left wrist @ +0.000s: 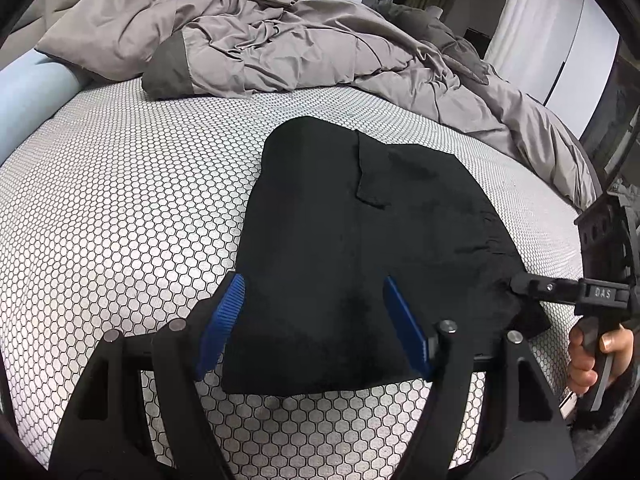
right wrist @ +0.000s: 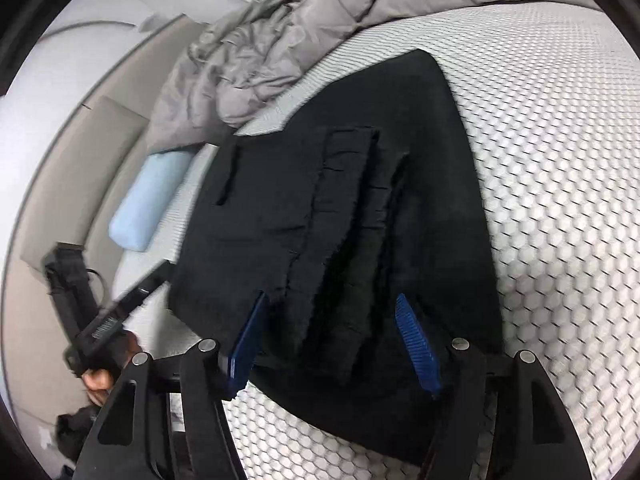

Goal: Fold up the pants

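Lying folded into a compact stack on the bed (left wrist: 120,200), the black pants (left wrist: 360,260) look finished; left gripper (left wrist: 314,328) and right gripper (right wrist: 336,344) stand open, empty, straddling its near edges.

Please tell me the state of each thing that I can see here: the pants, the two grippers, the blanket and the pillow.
Pants: folded into a compact stack, lying flat on the mattress.
Left gripper: open, jaws on either side of the near edge of the pants, not pressing on them.
Right gripper: open, over the pants' waistband end, holding nothing.
Blanket: crumpled, heaped at the far side of the bed.
Pillow: lying at the mattress edge.
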The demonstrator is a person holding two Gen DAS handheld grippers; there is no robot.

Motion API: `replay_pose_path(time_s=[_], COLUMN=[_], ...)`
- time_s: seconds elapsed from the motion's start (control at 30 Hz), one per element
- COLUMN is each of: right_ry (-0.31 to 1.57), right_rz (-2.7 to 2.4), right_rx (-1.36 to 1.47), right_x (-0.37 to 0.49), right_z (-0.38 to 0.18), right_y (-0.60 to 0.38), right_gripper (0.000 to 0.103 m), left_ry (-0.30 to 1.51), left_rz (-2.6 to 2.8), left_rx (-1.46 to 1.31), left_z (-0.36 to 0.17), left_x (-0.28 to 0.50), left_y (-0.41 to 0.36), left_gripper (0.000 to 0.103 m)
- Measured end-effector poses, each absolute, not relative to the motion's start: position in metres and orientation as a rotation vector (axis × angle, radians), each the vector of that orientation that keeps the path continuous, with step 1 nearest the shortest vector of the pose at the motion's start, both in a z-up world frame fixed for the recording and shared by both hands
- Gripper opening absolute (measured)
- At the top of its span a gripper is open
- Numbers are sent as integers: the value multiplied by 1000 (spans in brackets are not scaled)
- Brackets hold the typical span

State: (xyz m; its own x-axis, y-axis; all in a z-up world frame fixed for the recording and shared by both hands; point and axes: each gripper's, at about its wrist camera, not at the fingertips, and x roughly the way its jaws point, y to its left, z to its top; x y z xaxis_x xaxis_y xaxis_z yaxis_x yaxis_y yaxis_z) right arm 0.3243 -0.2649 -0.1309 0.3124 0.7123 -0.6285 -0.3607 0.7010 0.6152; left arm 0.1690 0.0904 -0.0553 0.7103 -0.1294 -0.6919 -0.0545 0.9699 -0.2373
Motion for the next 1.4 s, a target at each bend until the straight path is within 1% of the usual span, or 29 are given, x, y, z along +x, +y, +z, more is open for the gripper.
replay_pose_path(time_s=[0.03, 0.07, 0.1, 0.13, 0.17, 0.2, 0.27, 0.33, 0.4, 0.47, 0.5, 0.53, 0.6, 0.67, 0.73, 0.8, 0.9, 0.97, 1.1, 1.23, 1.27, 1.33, 1.4], right_ry=[1023, 1012, 996, 973, 937, 917, 839, 838, 889, 956, 959, 935, 813, 734, 717, 749, 805, 847, 832, 797, 788, 761, 737], right_rz=[741, 721, 722, 730, 749, 765, 794, 781, 646, 562, 569, 572, 577, 615, 683, 695, 723, 698, 602, 599, 605, 635, 649], right_rx=[386, 333, 283, 256, 233, 220, 177, 143, 71, 36, 66, 85, 67, 65, 65, 24, -45, -120, -275, -324, -321, -252, -184], right_x=[325, 325, 322, 317, 309, 300, 278, 270, 278, 290, 292, 289, 274, 263, 260, 262, 273, 280, 276, 257, 253, 254, 264], right_z=[-131, -129, -126, -120, -109, -103, -85, -82, -101, -120, -122, -115, -92, -78, -78, -87, -107, -121, -131, -123, -120, -110, -101], right_y=[-265, -262, -258, -255, -252, -253, -254, -252, -250, -249, -251, -253, -254, -247, -229, -208, -168, -151, -159, -178, -183, -183, -179], right_gripper=[51, 34, 30, 19, 14, 13, 13, 13, 17, 28, 28, 28, 29, 31, 31, 31, 31, 29, 23, 23, 26, 30, 38], left_ry=[781, 780, 780, 778, 775, 770, 762, 767, 776, 773, 761, 744, 701, 682, 688, 715, 794, 816, 812, 803, 798, 758, 764], left_rz=[-44, -44, -45, -44, -45, -47, -48, -45, -36, -26, -28, -38, -80, -151, -213, -299, -363, -374, -388, -328, -339, -349, -322], left_rx=[-249, -255, -258, -263, -265, -267, -264, -252, -230, -199, -176, -154, -108, -59, -20, 19, 83, 117, 117, 142, 115, 73, 63], left_z=[-55, -55, -55, -55, -54, -53, -51, -52, -55, -55, -53, -50, -43, -42, -46, -54, -74, -82, -83, -76, -68, -55, -50], left_x=[170, 170, 171, 170, 170, 169, 168, 168, 169, 169, 166, 164, 157, 155, 159, 168, 181, 180, 164, 148, 148, 156, 178], left_y=[91, 92, 94, 95, 97, 98, 100, 99, 97, 94, 91, 88, 76, 59, 42, 26, 14, 17, 37, 48, 52, 56, 55], left_gripper=[69, 69, 69, 69, 69, 69, 69, 69, 69, 69, 69, 69, 70, 70, 70, 69, 59, 57, 53, 53, 53, 53, 53])
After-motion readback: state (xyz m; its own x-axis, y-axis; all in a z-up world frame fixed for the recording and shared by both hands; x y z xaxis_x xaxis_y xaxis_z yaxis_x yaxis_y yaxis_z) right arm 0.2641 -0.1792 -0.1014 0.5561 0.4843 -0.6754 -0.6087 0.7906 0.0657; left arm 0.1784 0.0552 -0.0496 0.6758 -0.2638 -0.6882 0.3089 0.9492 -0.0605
